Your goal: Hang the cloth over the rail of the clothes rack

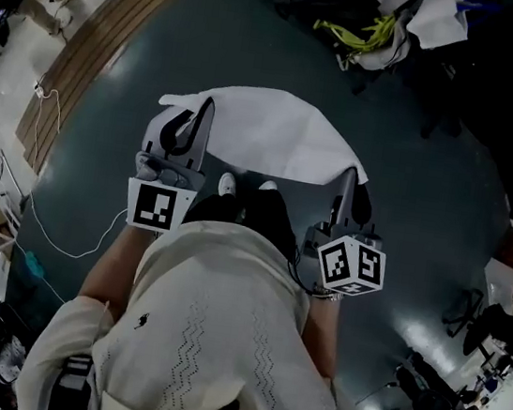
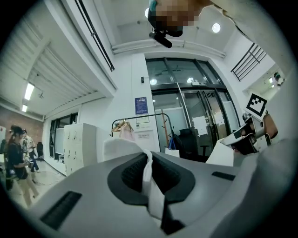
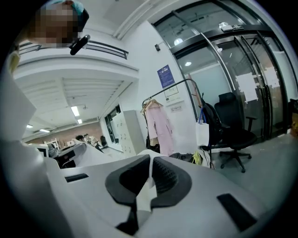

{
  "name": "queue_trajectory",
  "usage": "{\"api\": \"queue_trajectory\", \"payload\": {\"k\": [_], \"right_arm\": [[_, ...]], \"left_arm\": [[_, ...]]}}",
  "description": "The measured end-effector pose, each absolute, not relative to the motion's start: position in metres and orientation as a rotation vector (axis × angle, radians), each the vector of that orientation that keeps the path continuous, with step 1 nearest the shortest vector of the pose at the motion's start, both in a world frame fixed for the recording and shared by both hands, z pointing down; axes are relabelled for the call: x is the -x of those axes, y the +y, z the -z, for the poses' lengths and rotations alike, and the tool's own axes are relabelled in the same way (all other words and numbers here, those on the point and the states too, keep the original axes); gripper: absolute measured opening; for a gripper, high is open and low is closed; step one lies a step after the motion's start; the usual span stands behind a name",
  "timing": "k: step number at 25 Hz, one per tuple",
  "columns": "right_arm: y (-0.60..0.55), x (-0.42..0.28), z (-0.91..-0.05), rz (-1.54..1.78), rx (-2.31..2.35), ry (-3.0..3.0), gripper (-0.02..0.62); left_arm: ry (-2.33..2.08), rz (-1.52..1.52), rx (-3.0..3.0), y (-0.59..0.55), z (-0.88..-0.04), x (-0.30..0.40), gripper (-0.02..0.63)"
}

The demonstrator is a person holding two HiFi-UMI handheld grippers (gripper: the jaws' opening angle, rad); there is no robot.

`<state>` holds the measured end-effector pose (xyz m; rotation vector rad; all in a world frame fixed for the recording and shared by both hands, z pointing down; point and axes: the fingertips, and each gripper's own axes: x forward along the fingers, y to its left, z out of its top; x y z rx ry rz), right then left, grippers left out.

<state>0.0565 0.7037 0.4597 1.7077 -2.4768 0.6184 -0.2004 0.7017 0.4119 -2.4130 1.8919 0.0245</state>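
Note:
In the head view the white cloth hangs spread between my two grippers in front of the person's body, above a dark floor. My left gripper is shut on the cloth's left edge, and a fold of cloth sticks up past the closed jaws of that gripper. My right gripper is shut on the right edge, with a strip of cloth pinched between the dark pads of that gripper. The clothes rack stands some way ahead with a pink garment on its rail. The rack also shows small in the left gripper view.
A black office chair and a hanging bag stand right of the rack. White lockers line the left wall and glass doors lie behind. Wooden decking, a white cable and piled bags lie on the floor.

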Motion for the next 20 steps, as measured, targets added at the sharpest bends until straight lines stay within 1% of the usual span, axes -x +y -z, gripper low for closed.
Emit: {"api": "queue_trajectory", "payload": {"k": [5,9,15,20], "right_arm": [[0.655,-0.057,-0.472,-0.648,-1.726,-2.438,0.021],[0.593,-0.075,-0.478,-0.647,-1.738,-2.439,0.021],[0.478,-0.098,-0.495,-0.711,-1.697,-2.448,0.021],[0.358,-0.117,-0.486,-0.665,-1.611,-2.502,0.021]], "left_arm": [[1.909,0.021,2.472,0.658,-0.437,0.198,0.020],[1.935,0.036,2.460,0.601,-0.445,0.196,0.020],[1.950,0.091,2.434,0.497,-0.449,0.172,0.020],[2.009,0.094,2.404,0.393,-0.444,0.143,0.020]]}}
